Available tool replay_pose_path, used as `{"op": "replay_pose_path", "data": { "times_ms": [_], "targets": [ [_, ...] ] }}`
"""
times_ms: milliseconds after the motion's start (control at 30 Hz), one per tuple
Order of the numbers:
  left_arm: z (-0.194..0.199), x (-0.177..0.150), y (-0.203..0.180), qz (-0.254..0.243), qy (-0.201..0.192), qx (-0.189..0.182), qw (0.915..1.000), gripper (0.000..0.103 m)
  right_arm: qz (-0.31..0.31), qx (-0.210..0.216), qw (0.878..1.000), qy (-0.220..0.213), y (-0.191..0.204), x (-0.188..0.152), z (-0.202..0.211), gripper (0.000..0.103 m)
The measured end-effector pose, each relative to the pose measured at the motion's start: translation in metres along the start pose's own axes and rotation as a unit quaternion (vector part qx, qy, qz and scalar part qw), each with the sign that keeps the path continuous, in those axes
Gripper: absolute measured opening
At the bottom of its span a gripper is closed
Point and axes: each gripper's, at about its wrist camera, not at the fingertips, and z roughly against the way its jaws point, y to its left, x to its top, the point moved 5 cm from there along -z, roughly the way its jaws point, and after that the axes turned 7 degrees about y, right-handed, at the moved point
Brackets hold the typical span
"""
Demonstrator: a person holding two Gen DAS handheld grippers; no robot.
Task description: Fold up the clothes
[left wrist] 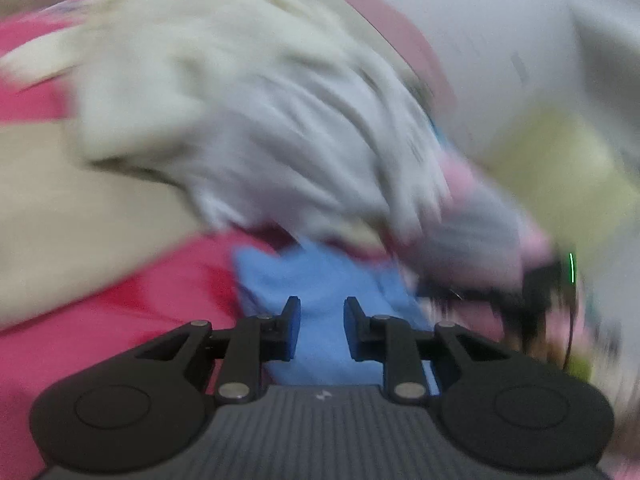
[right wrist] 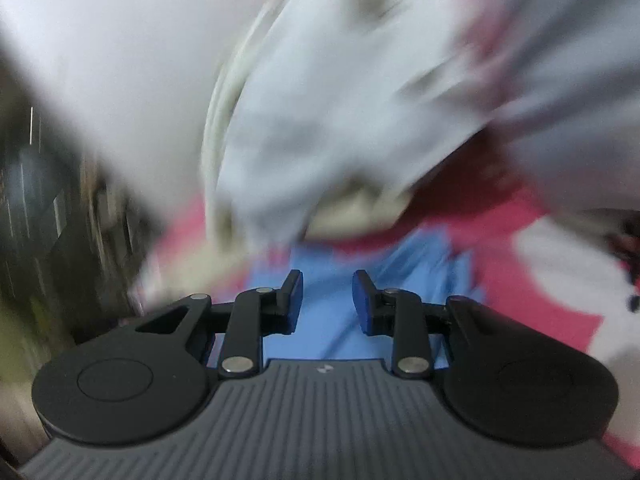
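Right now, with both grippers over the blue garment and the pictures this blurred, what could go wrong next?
1. Both the left gripper and the right gripper stand open with the blue cloth showing in the gap, not pinched, so it may slump and lose any fold.
2. The white garment lies bunched right beside the blue cloth; a closing gripper could catch it too.
3. Heavy blur hides edges, so a grasp could miss.
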Motion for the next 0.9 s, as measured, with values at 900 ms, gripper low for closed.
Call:
{"op": "replay_pose_path", "data": {
  "times_ms": [900],
  "targets": [
    [0.045,-0.070,-0.001,0.164,0.063,0.019,0.9842,0.046,-0.148,-0.105,0.983,-0.037,-0.040,-0.070,0.085,0.028]
  ]
}}
